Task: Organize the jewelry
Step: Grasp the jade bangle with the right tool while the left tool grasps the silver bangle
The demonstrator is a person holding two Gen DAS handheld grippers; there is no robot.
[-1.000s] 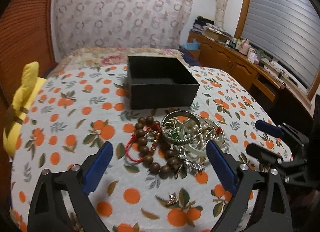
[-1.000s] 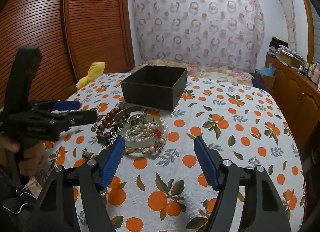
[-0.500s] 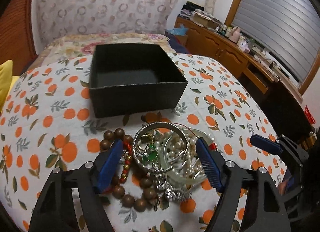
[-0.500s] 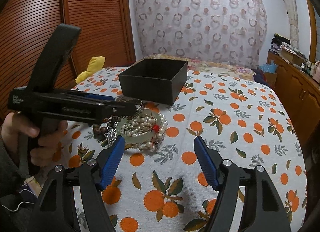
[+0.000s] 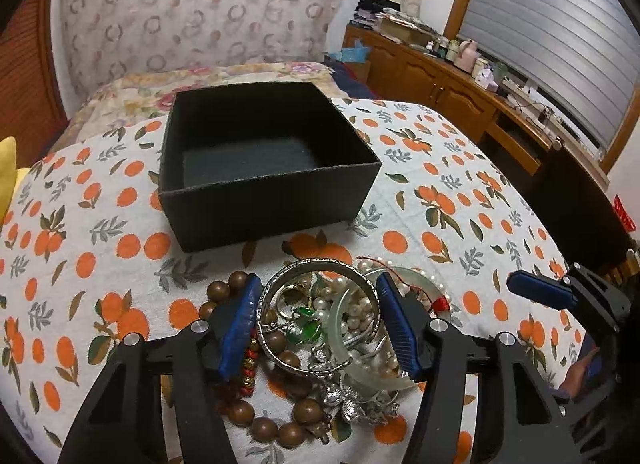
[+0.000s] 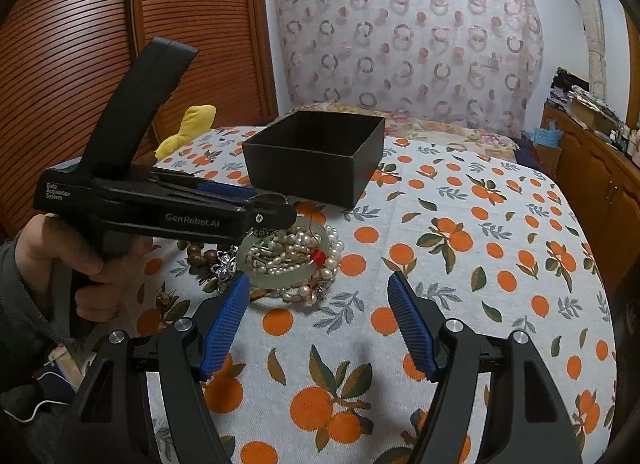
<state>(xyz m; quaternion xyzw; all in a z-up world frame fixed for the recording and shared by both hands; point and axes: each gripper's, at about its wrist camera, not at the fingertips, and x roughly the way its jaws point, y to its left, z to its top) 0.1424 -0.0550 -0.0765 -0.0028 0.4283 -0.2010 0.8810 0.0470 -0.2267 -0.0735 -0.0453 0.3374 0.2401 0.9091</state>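
Observation:
A jewelry pile lies on the orange-print cloth in front of an empty black box (image 5: 264, 199). It holds a silver bangle (image 5: 320, 264), a pale jade bangle (image 5: 360, 370), pearls (image 5: 354, 316) and brown wooden beads (image 5: 240, 412). My left gripper (image 5: 318, 280) is down over the pile with its jaws closing. The silver bangle sits between the blue pads (image 5: 240, 324), which reach its sides without a clear squeeze. In the right wrist view a hand holds the left gripper (image 6: 272, 211) over the pile (image 6: 292, 256). My right gripper (image 6: 319, 284) stands open and empty over bare cloth, in front of the pile.
A small loose trinket (image 6: 166, 298) lies on the cloth left of the pile. A yellow plush (image 6: 192, 123) sits at the table's far left edge. A wooden cabinet (image 5: 440, 79) with clutter runs along the right wall. Behind the box is a flowered bed cover (image 5: 200, 79).
My left gripper has moved forward and down onto the pile, and its jaws have narrowed from wide apart to the sides of the silver bangle. The right gripper has stayed still.

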